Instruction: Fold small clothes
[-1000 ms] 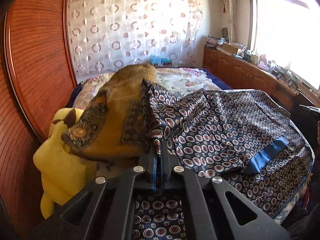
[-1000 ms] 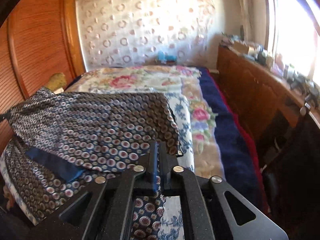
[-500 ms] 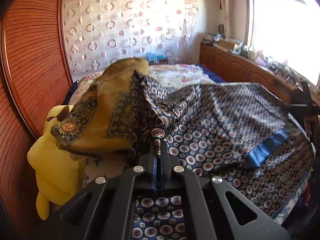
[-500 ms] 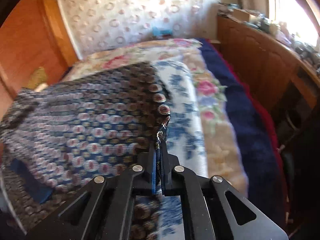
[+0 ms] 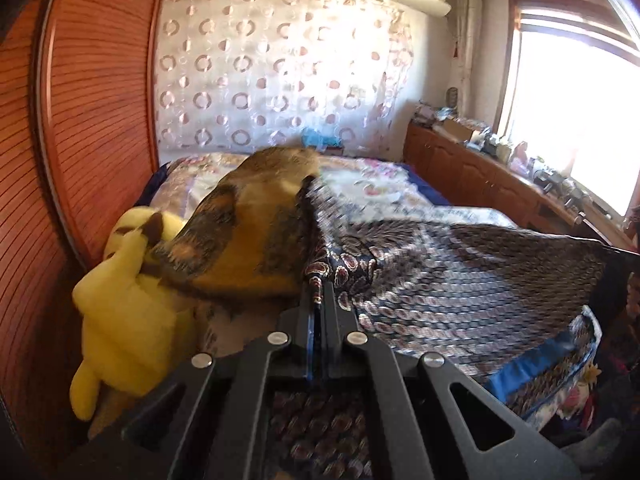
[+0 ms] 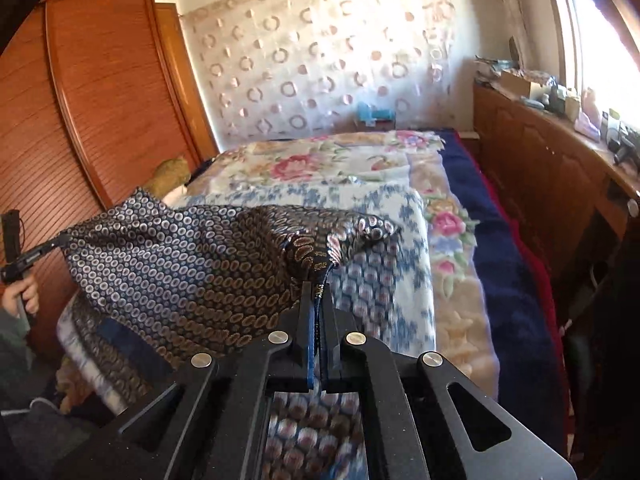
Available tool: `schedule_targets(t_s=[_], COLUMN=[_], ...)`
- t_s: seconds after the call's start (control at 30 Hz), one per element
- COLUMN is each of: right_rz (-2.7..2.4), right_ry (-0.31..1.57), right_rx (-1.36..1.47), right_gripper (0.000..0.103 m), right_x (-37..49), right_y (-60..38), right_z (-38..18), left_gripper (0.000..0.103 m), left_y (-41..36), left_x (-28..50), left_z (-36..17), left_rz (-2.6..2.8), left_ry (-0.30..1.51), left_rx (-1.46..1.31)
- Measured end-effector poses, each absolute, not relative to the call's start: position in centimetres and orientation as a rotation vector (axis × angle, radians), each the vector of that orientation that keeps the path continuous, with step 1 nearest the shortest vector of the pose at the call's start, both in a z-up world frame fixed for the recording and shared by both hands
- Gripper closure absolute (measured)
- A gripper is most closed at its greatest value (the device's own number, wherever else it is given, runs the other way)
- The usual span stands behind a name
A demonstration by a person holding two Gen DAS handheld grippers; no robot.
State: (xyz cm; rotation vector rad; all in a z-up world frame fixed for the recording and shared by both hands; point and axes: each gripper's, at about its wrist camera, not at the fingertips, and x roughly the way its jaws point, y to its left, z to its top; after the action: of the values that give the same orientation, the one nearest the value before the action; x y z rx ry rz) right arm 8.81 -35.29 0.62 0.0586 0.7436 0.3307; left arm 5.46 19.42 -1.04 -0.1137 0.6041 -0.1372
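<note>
Both sets of jaws are pressed together on cloth. The left gripper (image 5: 319,294) pinches one corner of the patterned garment (image 5: 460,280), and the right gripper (image 6: 319,294) pinches the opposite corner. A second ago the right jaws stood slightly apart around the edge; they have since clamped onto it.

The garment, which lay slack on the bed (image 6: 448,288) a second ago, now hangs stretched between the two grippers, lifted off the floral bedding. In the right wrist view its far corner runs to the left gripper, held in the person's hand (image 6: 24,294). The blue band (image 5: 532,364) of the garment trails at the near edge of the bed.

Both grips appear secure, so the spread-and-lift step looks complete. The next move probably calls for carrying the raised edge over to make a fold. A brown cloth (image 5: 248,240) and a yellow plush toy (image 5: 124,304) lie just beside the left corner and could snag.
</note>
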Motion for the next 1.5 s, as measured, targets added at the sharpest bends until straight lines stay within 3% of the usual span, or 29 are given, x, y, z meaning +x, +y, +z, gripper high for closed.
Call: schedule_targets(t_s=[0.2, 0.47, 0.5, 0.53, 0.6, 0.67, 0.83, 1.5], right_rz=[0.27, 0.227, 0.221, 0.215, 0.215, 0.229, 0.267, 0.331], right_ry=[0.857, 0.877, 0.862, 0.85, 0.812, 0.79, 0.757, 0.871], right_rx=[-0.011, -0.073, -0.087, -0.098, -0.105, -0.104, -0.12, -0.178], right_gripper=[0.103, 0.097, 0.088, 0.071, 0.054, 0.052, 0.034, 0.026], right_x=[6.3, 6.5, 6.5, 6.6, 6.5, 6.7, 7.2, 9.2], right_y=[-34.9, -33.5, -33.1, -32.9, -32.3, -31.9, -29.4, -21.7], right_z=[-3.5, -5.3, -5.0, -4.8, -4.2, -3.8, -3.9, -10.8], left_gripper=[0.103, 0.086, 0.082, 0.078, 0.076, 0.075, 0.074, 0.072], left_y=[19.7, 18.9, 18.9, 19.0, 19.2, 19.5, 19.6, 19.0], left_x=[5.2, 5.2, 5.1, 5.1, 5.1, 5.4, 5.6, 5.4], left_z=[-5.3, -6.8, -6.8, -6.9, -7.2, -7.7, -9.1, -10.2], left_rz=[-0.107, -0.135, -0.134, -0.132, -0.119, -0.104, -0.103, -0.078], left_ry=[0.712, 0.758, 0.758, 0.759, 0.769, 0.79, 0.833, 0.837], left_rx=[-0.114, -0.104, -0.107, -0.109, -0.112, -0.113, -0.117, -0.112])
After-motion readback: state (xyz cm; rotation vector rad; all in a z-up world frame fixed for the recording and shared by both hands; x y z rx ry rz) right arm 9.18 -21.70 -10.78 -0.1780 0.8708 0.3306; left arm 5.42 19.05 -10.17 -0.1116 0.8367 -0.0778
